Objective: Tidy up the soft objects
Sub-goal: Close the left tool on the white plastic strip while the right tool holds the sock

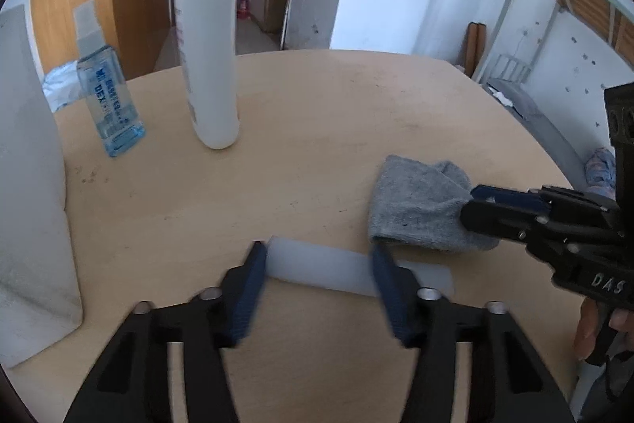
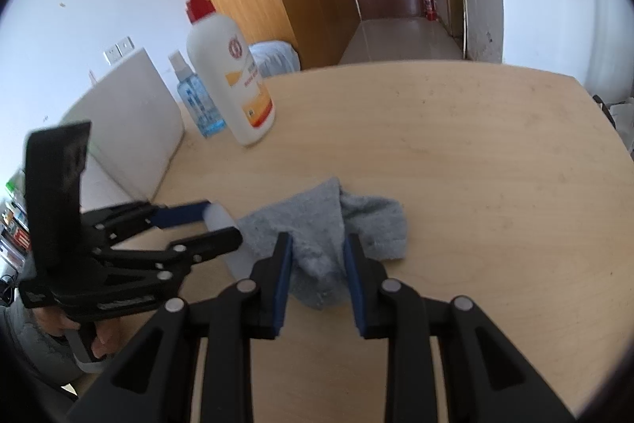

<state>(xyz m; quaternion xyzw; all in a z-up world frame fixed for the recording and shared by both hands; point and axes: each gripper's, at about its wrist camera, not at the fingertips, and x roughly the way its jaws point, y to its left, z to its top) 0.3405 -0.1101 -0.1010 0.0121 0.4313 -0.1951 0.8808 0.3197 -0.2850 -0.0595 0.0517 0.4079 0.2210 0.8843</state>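
Observation:
A grey sock point(image 1: 420, 205) lies bunched on the wooden table point(image 1: 317, 113); it also shows in the right wrist view point(image 2: 329, 228). My right gripper point(image 2: 317, 248) is closed on the sock's near end, fabric pinched between its blue pads; it enters the left wrist view point(image 1: 471, 203) from the right. A translucent white soft strip point(image 1: 329, 266) lies flat on the table. My left gripper point(image 1: 317, 256) holds it between its blue pads, with the strip's right end sticking out past the right finger. It shows in the right wrist view point(image 2: 216, 224) at the left.
A tall white bottle with a red pump point(image 1: 208, 42) and a small blue spray bottle point(image 1: 107, 94) stand at the table's far left. A white block point(image 1: 27, 193) stands along the left edge. A metal bunk bed point(image 1: 554, 26) is beyond the table's right side.

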